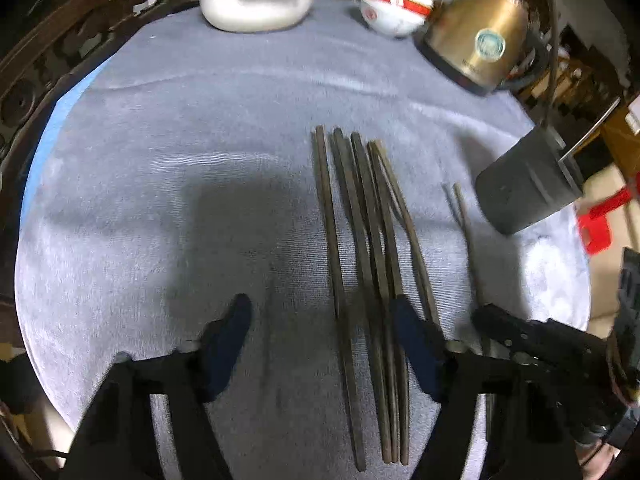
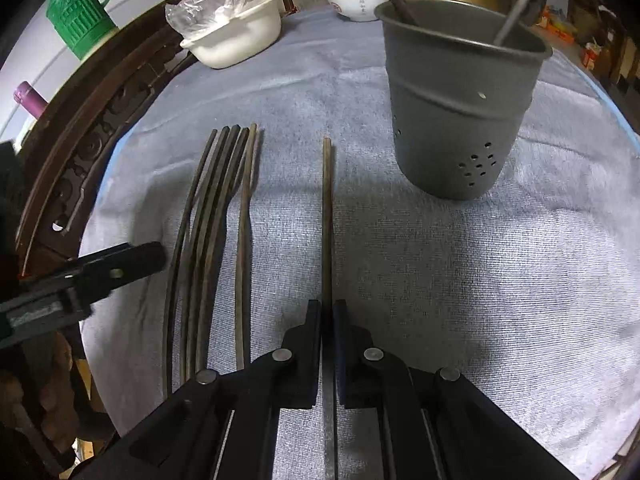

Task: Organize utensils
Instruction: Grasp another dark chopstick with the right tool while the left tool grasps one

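Several dark chopsticks [image 1: 360, 264] lie side by side on the grey-blue cloth [image 1: 200, 128]; they also show at the left of the right wrist view [image 2: 208, 240]. My left gripper [image 1: 320, 316] is open and hovers low over their near ends. My right gripper [image 2: 327, 312] is shut on a single chopstick [image 2: 327, 208] that points forward, apart from the bunch. A grey perforated utensil holder [image 2: 460, 112] stands ahead to its right with a chopstick and a metal utensil handle in it. In the left wrist view the holder [image 1: 524, 188] is at the right.
A white tub [image 1: 256, 0], red-and-white stacked bowls [image 1: 396, 4] and a gold kettle [image 1: 480, 36] stand at the table's far edge. A dark carved wooden rim [image 2: 80, 140] rings the table. A green jug [image 2: 80, 16] is beyond it.
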`<state>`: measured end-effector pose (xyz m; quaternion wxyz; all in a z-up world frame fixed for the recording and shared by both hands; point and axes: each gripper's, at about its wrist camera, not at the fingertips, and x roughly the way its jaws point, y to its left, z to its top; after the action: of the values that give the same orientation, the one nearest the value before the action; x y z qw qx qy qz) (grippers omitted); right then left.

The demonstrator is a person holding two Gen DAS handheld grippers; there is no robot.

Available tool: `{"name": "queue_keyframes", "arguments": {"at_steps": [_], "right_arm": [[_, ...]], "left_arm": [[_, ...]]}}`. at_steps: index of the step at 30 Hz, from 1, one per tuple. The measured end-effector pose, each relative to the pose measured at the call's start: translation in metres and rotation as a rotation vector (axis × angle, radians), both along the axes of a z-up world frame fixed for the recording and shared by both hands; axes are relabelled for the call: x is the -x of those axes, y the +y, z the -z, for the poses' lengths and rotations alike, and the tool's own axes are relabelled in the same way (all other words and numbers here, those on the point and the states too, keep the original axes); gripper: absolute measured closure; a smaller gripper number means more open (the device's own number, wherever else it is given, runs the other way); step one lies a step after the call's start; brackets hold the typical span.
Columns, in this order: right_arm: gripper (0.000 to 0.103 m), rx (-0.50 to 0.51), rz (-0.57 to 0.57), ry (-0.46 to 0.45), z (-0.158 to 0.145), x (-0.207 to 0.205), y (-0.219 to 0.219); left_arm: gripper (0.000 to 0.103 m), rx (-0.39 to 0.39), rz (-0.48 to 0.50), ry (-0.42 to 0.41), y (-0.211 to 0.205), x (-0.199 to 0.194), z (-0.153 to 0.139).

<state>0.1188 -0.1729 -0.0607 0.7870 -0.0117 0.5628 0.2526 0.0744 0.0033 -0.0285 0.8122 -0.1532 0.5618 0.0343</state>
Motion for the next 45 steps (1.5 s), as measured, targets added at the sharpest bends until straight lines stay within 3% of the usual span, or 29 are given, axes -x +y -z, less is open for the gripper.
{"name": "queue_keyframes", "arguments": {"at_steps": [2,6,8,19,21,23,25,31,33,34,35,39,43,45], "right_arm": [[0.096,-0.009,-0.003,0.001,0.001,-0.001,0.0],[0.096,-0.031,-0.005,0.005,0.001,0.0,-0.004],[0.096,-0.033,-0.007,0.004,-0.001,0.003,-0.008],[0.094,0.005,-0.024,0.079,-0.002,0.011,-0.014],[0.094,0.023,-0.031,0.089,-0.002,0.01,-0.011],[0.093,0.054,-0.036,0.08,-0.005,0.007,-0.007],[0.093,0.07,-0.027,0.055,-0.011,-0.001,-0.002],[0.088,0.117,-0.019,0.05,-0.01,-0.029,0.016],[0.087,0.132,-0.033,0.067,-0.004,-0.032,0.021],[0.088,0.133,-0.035,0.057,-0.005,-0.032,0.023],[0.088,0.135,-0.035,0.063,-0.005,-0.033,0.023],[0.095,0.141,-0.052,0.074,-0.005,-0.032,0.019],[0.095,0.14,-0.08,0.109,-0.005,-0.032,0.01],[0.095,0.155,-0.105,0.14,-0.004,-0.032,0.008]], "left_arm": [[0.057,-0.003,0.004,0.04,0.0,-0.003,0.005],[0.065,-0.033,0.018,0.057,-0.004,-0.005,0.012],[0.095,-0.031,0.039,0.067,-0.005,-0.006,0.015],[0.097,-0.094,0.253,0.164,-0.004,0.015,0.029],[0.091,-0.063,0.253,0.177,0.002,0.016,0.031],[0.063,-0.033,0.242,0.167,0.007,0.01,0.027],[0.054,-0.047,0.218,0.126,0.01,-0.001,0.02],[0.054,-0.047,0.183,0.154,0.012,-0.039,0.032],[0.063,-0.057,0.183,0.174,0.009,-0.052,0.041],[0.076,-0.078,0.188,0.163,0.008,-0.056,0.041],[0.098,-0.094,0.194,0.176,0.008,-0.061,0.045],[0.098,-0.059,0.208,0.187,0.021,-0.068,0.047],[0.098,-0.023,0.215,0.22,0.035,-0.06,0.051],[0.098,0.018,0.202,0.265,0.043,-0.076,0.057]]}}
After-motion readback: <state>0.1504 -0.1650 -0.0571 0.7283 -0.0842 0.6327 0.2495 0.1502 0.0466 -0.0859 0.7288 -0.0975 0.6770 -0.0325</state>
